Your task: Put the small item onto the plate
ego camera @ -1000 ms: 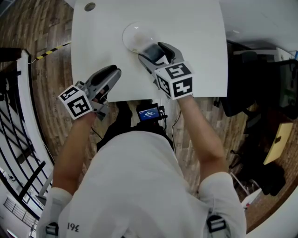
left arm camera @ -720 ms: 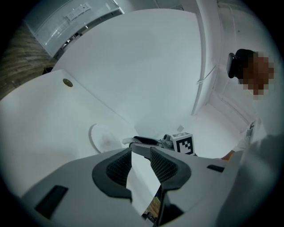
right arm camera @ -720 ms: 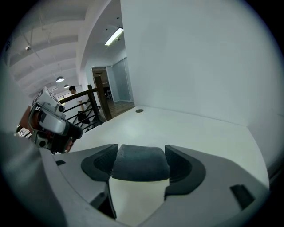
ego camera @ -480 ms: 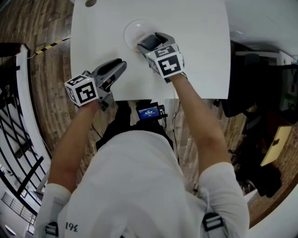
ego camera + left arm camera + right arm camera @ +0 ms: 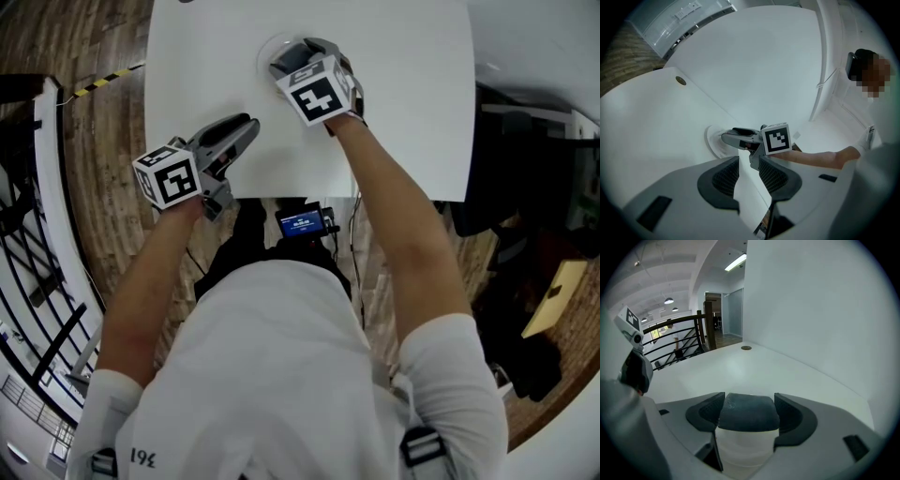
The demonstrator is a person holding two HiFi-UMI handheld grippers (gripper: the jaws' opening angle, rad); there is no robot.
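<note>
The head view looks steeply down onto the white table (image 5: 403,103); both gripper views skim low across it, the left one sharing the far plate (image 5: 714,143).

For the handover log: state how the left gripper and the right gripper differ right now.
The left gripper has its jaws apart with nothing between them; the right gripper is shut on the dark small item. The left gripper hovers near the front edge of the table; the right gripper is over the plate. Both are hand-held above the same white table.
</note>
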